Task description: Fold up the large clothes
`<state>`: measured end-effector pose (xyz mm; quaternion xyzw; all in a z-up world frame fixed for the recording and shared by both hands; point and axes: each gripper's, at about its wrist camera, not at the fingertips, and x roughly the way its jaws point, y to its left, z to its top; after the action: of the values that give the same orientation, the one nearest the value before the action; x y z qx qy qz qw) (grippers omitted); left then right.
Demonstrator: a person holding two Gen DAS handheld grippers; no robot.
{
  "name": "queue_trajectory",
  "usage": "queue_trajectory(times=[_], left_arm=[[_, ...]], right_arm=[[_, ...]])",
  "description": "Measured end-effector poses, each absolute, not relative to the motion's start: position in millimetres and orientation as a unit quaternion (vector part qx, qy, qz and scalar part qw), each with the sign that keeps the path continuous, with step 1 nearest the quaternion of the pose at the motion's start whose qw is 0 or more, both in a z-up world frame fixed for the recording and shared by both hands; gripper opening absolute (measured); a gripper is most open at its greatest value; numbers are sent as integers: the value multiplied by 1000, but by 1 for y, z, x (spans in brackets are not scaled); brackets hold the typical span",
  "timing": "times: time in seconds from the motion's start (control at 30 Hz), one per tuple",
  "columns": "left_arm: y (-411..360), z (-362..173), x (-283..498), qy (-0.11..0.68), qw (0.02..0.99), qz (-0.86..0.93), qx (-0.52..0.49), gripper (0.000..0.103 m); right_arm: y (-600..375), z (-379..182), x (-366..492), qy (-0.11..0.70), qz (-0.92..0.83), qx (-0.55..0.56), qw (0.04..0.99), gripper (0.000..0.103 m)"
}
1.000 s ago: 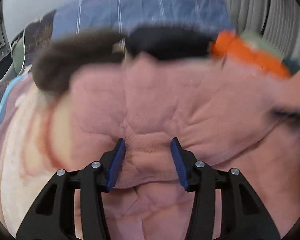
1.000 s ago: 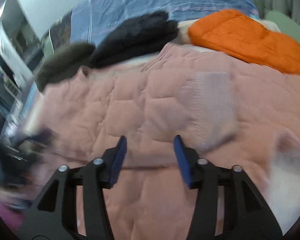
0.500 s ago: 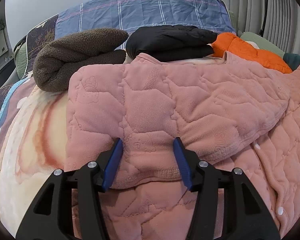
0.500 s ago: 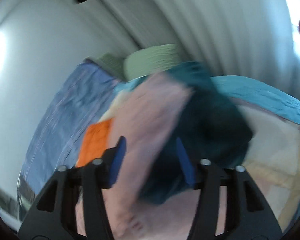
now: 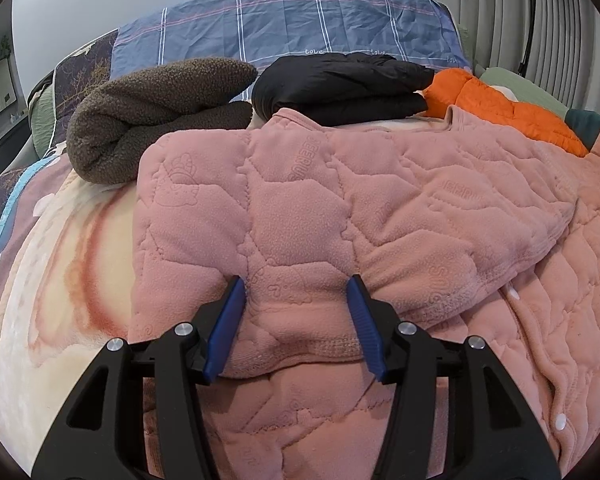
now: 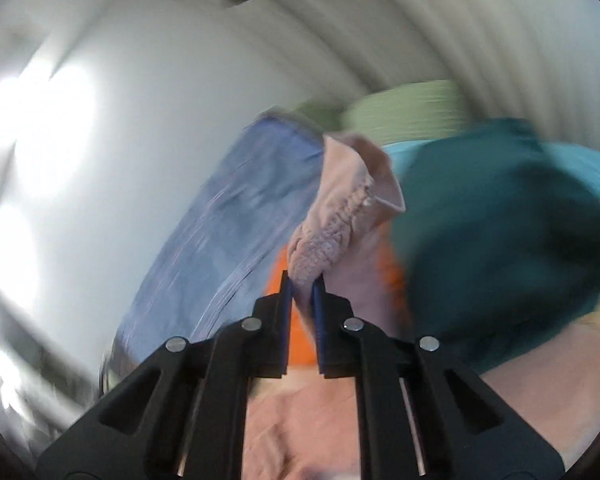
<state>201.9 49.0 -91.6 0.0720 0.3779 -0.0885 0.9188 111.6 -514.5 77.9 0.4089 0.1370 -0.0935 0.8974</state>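
A pink quilted fleece jacket [image 5: 340,216] lies spread on the bed, one sleeve folded across its front. My left gripper [image 5: 296,300] is open, its blue pads on either side of the folded sleeve's cuff and resting on the fabric. My right gripper [image 6: 302,278] is shut on the other pink sleeve cuff [image 6: 340,216] and holds it raised; that view is blurred and tilted.
A brown fleece [image 5: 148,112], a black jacket [image 5: 340,84] and an orange puffer jacket [image 5: 508,108] lie folded at the far side by a blue striped pillow [image 5: 284,28]. A dark teal garment [image 6: 496,240] and green pillow [image 6: 404,108] lie right. Cream blanket [image 5: 48,280] lies left.
My right gripper has swung to the right, closed on the pink sleeve cuff and lifted it. My left gripper has stayed open over the folded sleeve and hardly moved.
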Motion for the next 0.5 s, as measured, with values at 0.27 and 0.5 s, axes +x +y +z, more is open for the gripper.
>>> queue_trajectory(times=[0.27,0.5], left_arm=[[56,-90,201,376,920,-102,47,56],[61,-89,200,373,920,-119,26,61]], right_arm=[[-287,56,205,262,153,278,912,10],[-194,-45,247,432,198,221,852,33]])
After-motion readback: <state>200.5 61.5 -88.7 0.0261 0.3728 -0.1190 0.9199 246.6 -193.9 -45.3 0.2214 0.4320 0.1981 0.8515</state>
